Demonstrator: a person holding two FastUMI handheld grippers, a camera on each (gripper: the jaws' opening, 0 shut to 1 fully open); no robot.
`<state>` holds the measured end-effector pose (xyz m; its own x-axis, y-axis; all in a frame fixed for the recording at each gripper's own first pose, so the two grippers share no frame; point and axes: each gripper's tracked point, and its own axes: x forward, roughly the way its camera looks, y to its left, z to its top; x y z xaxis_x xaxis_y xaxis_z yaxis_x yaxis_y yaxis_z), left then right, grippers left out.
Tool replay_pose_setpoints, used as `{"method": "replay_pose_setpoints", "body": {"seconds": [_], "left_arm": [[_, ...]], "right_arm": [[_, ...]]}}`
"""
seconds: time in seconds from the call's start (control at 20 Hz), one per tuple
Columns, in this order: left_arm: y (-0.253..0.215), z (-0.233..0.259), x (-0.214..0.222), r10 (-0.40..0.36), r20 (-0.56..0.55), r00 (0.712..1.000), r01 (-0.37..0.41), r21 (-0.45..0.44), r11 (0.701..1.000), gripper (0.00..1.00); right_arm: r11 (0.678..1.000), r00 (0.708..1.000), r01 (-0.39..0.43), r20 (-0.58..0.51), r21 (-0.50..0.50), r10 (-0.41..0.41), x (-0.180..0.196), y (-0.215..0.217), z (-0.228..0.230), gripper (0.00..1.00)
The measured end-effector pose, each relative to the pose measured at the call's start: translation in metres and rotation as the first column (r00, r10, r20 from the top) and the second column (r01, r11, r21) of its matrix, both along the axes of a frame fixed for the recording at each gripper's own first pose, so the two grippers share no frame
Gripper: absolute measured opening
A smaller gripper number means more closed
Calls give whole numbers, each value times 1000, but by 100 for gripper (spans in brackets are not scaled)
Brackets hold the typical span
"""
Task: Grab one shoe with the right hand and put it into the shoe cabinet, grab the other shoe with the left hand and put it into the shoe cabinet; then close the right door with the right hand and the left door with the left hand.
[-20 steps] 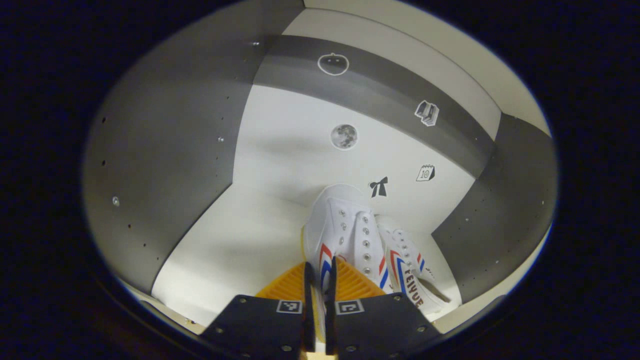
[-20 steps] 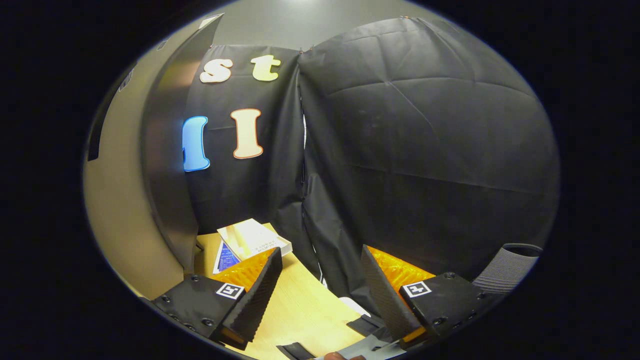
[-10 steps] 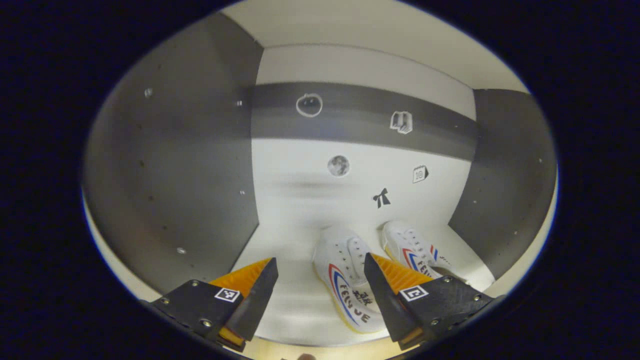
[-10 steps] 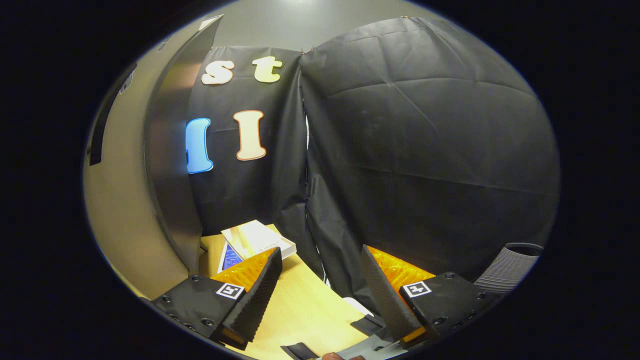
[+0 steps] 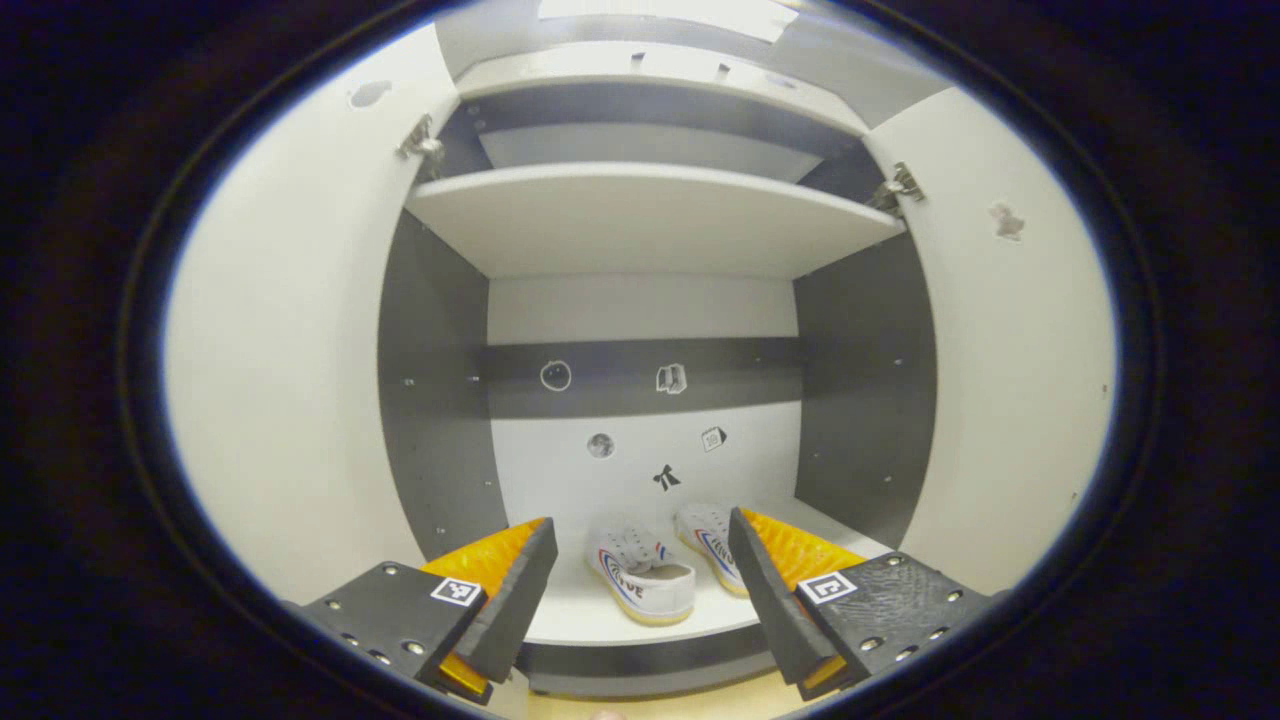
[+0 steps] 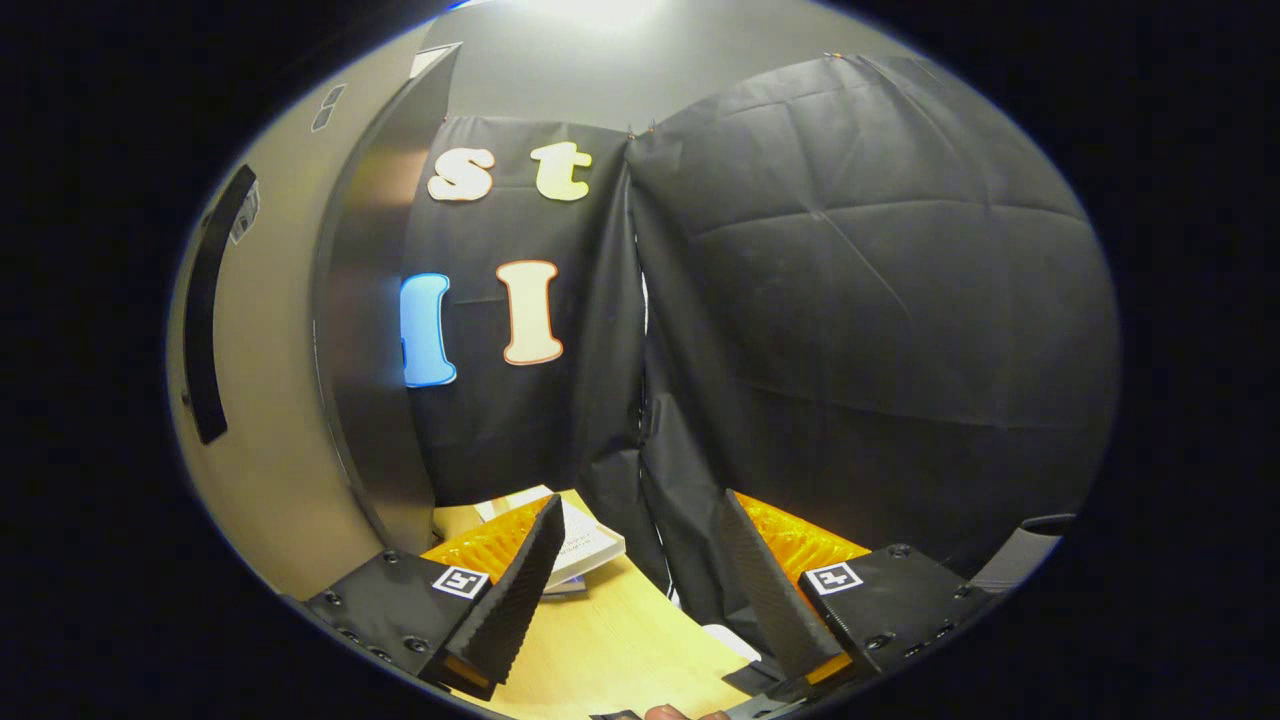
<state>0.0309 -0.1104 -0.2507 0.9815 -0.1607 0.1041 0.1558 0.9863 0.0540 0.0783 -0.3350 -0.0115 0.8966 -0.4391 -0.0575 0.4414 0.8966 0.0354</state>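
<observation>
Facing the open shoe cabinet [image 5: 640, 215], the left gripper [image 5: 640, 590] hangs in front of it with its fingers spread wide apart and nothing between them. Just past the fingertips, both shoes sit on the cabinet's bottom shelf [image 5: 590, 615]. The nearer shoe [image 5: 640, 578] lies with its heel toward the front edge, white canvas with red and blue stripes on its side. The second shoe [image 5: 712, 540] lies just beside it on the right, a little farther in and partly hidden behind the gripper's right finger; whether the two shoes touch cannot be told. Both point toward the back panel [image 5: 640, 450], which carries a dark band and several small stickers. Above them an upper shelf [image 5: 650, 215] spans the cabinet, and nothing can be seen resting on it from this low angle. The left door [image 5: 290, 380] and the right door [image 5: 1010, 380] both stand swung open to either side, hinges visible at their top corners.

In the right gripper view, the right gripper [image 6: 635, 590] also has its fingers wide apart and empty, held over a wooden table [image 6: 610, 640]. A white box [image 6: 585, 540] lies on the table just beyond the left finger. Farther off to the left stands a cabinet door [image 6: 260, 400] seen from outside, with a dark handle [image 6: 210, 320].
</observation>
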Motion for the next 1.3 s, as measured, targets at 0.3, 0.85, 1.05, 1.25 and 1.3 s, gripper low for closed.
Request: {"method": "replay_pose_setpoints", "body": {"seconds": [0.3, 0.85, 1.05, 1.25, 1.3], "left_arm": [[7, -12, -86, 21, 13, 1000, -21, -21, 1000, 98], [45, -81, -179, 26, -119, 993, -36, -85, 996, 98], [51, -94, -193, 28, -150, 988, -43, -94, 995, 97], [53, -93, -202, 11, -149, 989, -26, -98, 995, 98], [55, -95, -205, 6, -151, 989, -22, -102, 995, 98]], "right_arm": [[993, 993, -115, 44, 28, 114, 2, 22, 55, 94], [945, 945, -323, 31, -58, 325, -8, 79, 118, 98], [925, 924, -378, 39, -47, 379, -6, 108, 120, 98], [903, 902, -429, 27, -32, 430, -2, 133, 121, 98], [909, 909, -415, 19, -41, 416, -2, 133, 121, 97]]}}
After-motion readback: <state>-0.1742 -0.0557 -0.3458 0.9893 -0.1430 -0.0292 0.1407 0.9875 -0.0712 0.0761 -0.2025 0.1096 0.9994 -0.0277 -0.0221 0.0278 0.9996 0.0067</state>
